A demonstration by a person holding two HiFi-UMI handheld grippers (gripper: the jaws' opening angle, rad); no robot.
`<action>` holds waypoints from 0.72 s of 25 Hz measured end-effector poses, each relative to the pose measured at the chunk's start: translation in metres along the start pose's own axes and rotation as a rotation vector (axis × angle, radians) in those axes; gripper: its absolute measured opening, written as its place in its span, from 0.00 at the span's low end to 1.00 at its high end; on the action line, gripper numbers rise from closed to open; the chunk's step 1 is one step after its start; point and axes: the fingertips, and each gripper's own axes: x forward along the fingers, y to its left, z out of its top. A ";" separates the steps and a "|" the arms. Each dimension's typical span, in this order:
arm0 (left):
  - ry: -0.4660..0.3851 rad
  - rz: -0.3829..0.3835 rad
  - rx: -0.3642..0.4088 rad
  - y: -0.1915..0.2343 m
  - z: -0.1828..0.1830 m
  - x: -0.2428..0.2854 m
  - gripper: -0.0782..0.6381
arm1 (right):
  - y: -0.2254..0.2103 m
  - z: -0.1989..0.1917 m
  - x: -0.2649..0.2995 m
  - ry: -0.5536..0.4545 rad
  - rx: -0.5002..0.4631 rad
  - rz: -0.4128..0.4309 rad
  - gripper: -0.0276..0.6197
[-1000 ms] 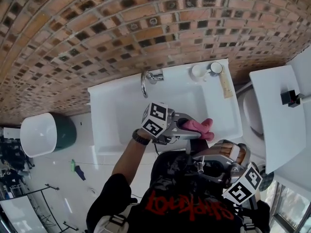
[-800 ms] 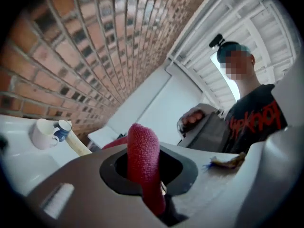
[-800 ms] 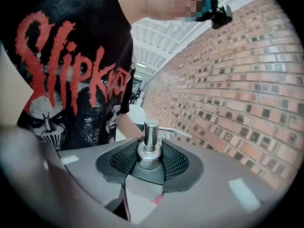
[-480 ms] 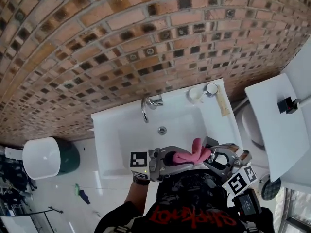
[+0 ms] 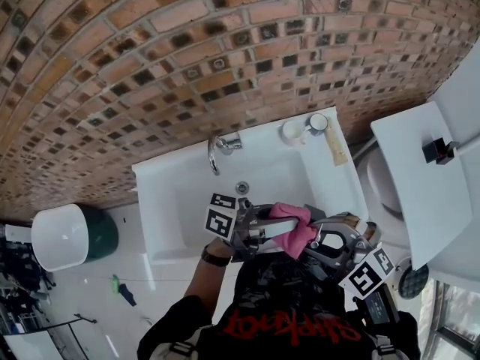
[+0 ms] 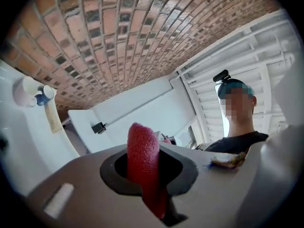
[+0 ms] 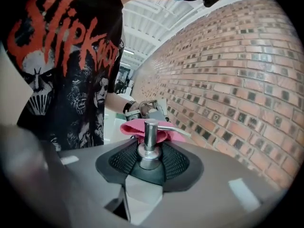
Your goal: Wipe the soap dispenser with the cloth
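Observation:
My left gripper (image 5: pixel 279 225) is shut on a pink cloth (image 5: pixel 294 228), which stands up between its jaws as a red fold (image 6: pixel 142 158) in the left gripper view. The right gripper (image 5: pixel 321 238) is shut on the soap dispenser, whose steel pump head (image 7: pixel 150 139) rises between its ribbed pads. In the right gripper view the cloth (image 7: pixel 130 127) bunches just behind the pump and under its spout, with the left gripper (image 7: pixel 142 109) behind it. The head view hides the dispenser's body behind the cloth and jaws. Both grippers hang over the sink's front edge.
Below is a white sink (image 5: pixel 180 193) with a chrome tap (image 5: pixel 217 148) at the brick wall (image 5: pixel 150 51). Two small cups (image 5: pixel 300 130) stand at its back right corner. A white toilet cistern (image 5: pixel 424 178) is at the right, a white bin (image 5: pixel 64 235) at the left.
The two grippers have come together: the left one rose and rolled with the cloth, the right one came in and down with the dispenser. The cloth now lies against the pump.

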 end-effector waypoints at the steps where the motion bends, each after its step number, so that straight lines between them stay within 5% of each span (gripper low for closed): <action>1: 0.002 0.005 -0.005 0.002 -0.001 0.001 0.18 | 0.000 -0.001 -0.001 0.000 0.007 -0.002 0.28; 10: -0.030 0.024 -0.007 0.010 -0.005 -0.004 0.18 | 0.000 0.009 -0.009 -0.102 0.107 -0.032 0.28; 18: 0.043 0.279 0.038 0.066 -0.029 -0.020 0.18 | -0.010 0.034 -0.031 -0.201 0.105 -0.016 0.29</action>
